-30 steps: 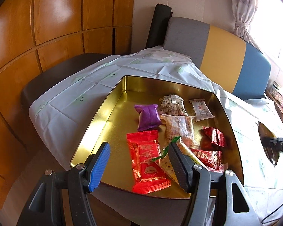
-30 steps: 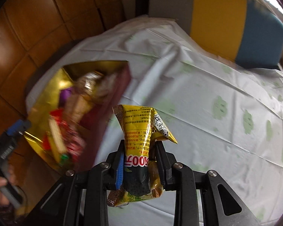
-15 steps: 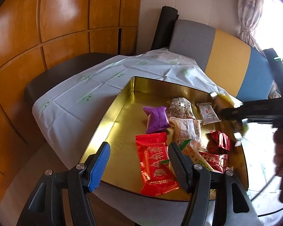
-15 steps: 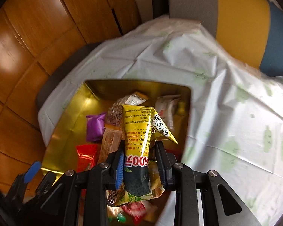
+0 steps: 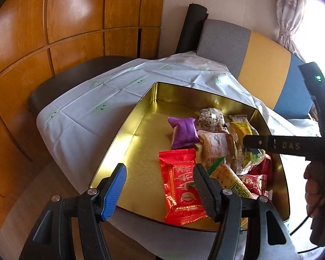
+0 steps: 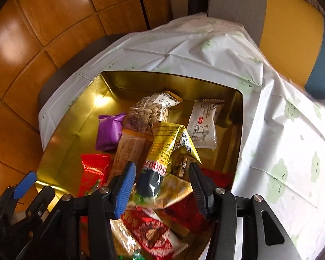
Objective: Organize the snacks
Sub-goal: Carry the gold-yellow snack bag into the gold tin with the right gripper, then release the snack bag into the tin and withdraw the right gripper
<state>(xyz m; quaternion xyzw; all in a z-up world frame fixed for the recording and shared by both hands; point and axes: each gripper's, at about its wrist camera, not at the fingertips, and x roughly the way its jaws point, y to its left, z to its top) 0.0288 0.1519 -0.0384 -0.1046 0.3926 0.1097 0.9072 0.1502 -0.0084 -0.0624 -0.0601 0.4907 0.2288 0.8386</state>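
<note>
Your right gripper hangs over the gold tin with its jaws opening; the yellow snack packet stands between the 2 pads, and the right wrist view shows a gap on each side, so neither pad presses it. The packet's lower end rests on the pile of snacks inside the tin. Your left gripper hovers at the tin's near edge with its jaws wide and nothing between them. Only the right wrist view shows the white packet flat by the tin's far right wall and the printed back of the yellow packet. Only the left wrist view shows your hand on the right gripper's handle and the red packet in full. Both views show the purple packet and the white tablecloth under the tin.
</note>
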